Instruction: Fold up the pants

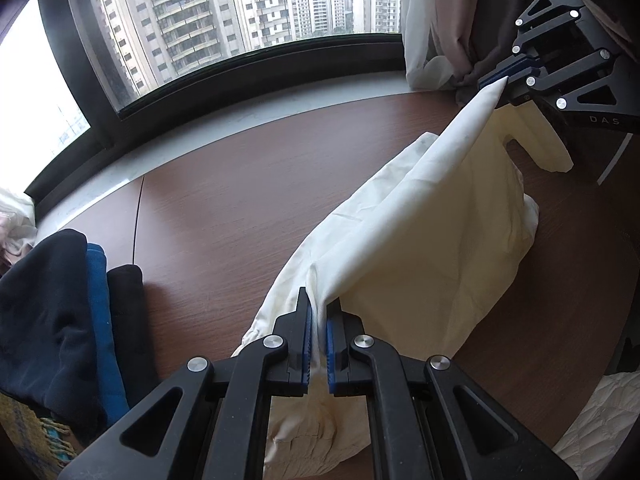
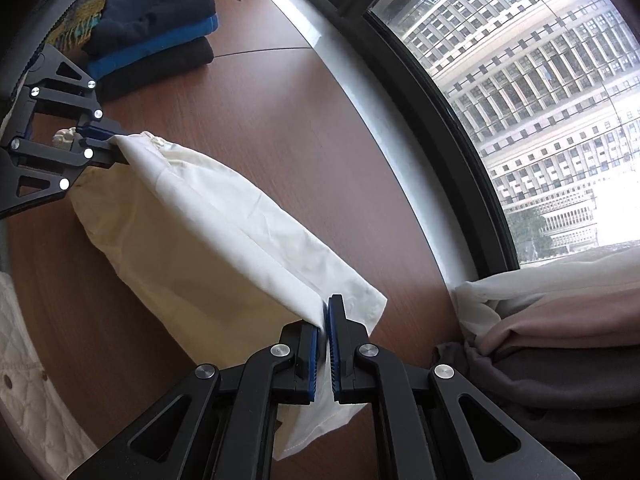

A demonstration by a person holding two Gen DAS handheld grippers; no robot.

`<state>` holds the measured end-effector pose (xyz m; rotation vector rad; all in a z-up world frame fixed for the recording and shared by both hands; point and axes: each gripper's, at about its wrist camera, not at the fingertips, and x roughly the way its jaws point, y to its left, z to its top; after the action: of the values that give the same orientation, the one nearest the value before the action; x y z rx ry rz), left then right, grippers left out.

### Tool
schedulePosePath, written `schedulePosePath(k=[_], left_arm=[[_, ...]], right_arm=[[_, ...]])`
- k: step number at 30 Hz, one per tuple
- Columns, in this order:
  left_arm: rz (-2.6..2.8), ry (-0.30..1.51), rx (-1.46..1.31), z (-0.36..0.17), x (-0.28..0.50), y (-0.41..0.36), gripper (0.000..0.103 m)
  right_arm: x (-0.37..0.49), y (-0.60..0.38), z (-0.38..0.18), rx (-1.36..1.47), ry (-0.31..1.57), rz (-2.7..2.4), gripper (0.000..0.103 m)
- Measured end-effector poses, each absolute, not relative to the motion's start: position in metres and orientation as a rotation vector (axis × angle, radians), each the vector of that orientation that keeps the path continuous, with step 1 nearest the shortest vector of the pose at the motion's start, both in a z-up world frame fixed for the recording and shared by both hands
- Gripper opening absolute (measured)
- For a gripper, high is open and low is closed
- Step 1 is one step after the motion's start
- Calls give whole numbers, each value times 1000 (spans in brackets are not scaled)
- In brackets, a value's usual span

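Between my two clamped grippers, left gripper (image 1: 319, 344) and right gripper (image 2: 323, 354), the pants (image 1: 420, 240) stretch lengthwise, seemingly equidistant from both.

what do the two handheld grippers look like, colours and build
Both match. The left gripper and right gripper are matte black linkage frames with triangular cut-outs and round silver pivot bolts. Each finger carries a blue ridged pad. In the left wrist view, the right gripper's body shows white lettering "DAS". No cables, hands or sleeves show.

Pants (image 1: 420, 240) on table (image 1: 224, 200); folded stack (image 1: 60, 320) to left; window (image 1: 240, 8) behind
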<state>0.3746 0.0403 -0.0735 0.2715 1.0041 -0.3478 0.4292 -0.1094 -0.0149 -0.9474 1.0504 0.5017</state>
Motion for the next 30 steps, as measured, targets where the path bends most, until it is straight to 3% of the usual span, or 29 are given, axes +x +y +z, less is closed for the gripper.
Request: schedulePosePath(k=[16, 22, 24, 25, 26, 30], left_arm=[[-346, 1169, 288, -138, 429, 38, 10], [-324, 1179, 298, -150, 441, 41, 17], [-311, 1169, 314, -149, 442, 39, 24], [-302, 1161, 322, -149, 443, 38, 27], [-291, 1153, 331, -148, 443, 38, 33], [-252, 1094, 339, -135, 444, 37, 37]], right_arm=[[494, -106, -98, -891, 1225, 560, 5], [506, -105, -108, -853, 1209, 525, 7], [509, -106, -107, -836, 1185, 495, 25], [509, -108, -104, -827, 1164, 472, 42], [510, -111, -101, -812, 1140, 450, 50], [500, -126, -77, -695, 1063, 354, 50]])
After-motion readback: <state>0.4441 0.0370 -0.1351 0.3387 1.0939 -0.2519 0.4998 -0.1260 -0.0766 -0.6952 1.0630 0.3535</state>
